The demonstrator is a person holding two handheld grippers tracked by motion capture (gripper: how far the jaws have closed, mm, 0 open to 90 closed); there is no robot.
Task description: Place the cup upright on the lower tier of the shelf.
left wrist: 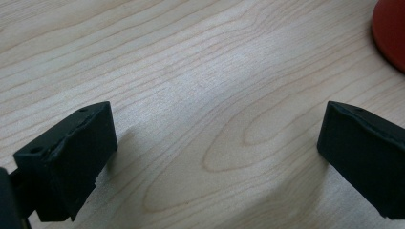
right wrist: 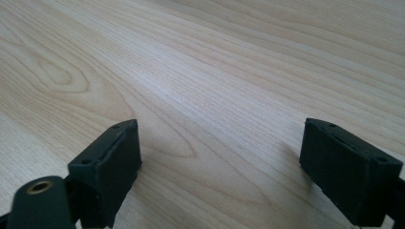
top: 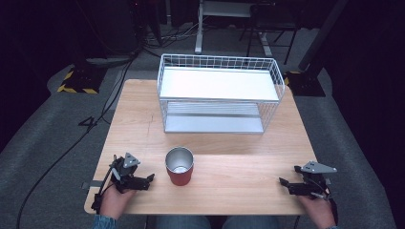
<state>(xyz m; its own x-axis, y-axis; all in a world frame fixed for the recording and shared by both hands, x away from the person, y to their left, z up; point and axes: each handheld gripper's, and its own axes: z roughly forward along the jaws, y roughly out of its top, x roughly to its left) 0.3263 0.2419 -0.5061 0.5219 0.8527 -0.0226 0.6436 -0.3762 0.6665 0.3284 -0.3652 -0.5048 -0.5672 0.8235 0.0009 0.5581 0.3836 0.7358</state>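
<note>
A red cup [top: 179,166] with a shiny metal inside stands upright near the front middle of the wooden table [top: 224,143]. My left gripper [top: 145,180] lies on the table at the front left, a short way left of the cup, jaws wide open and nothing between them. The left gripper view has the cup's red wall [left wrist: 390,29] at its top right edge, beyond the open left gripper [left wrist: 217,143]. My right gripper [top: 285,183] rests at the front right, apart from the cup. In its own view the right gripper [right wrist: 220,160] is open over bare wood.
A white wire basket rack [top: 219,91] with two shelves stands at the back of the table. Behind the table are desk legs, cables and a yellow-black striped base [top: 76,82] on the grey floor.
</note>
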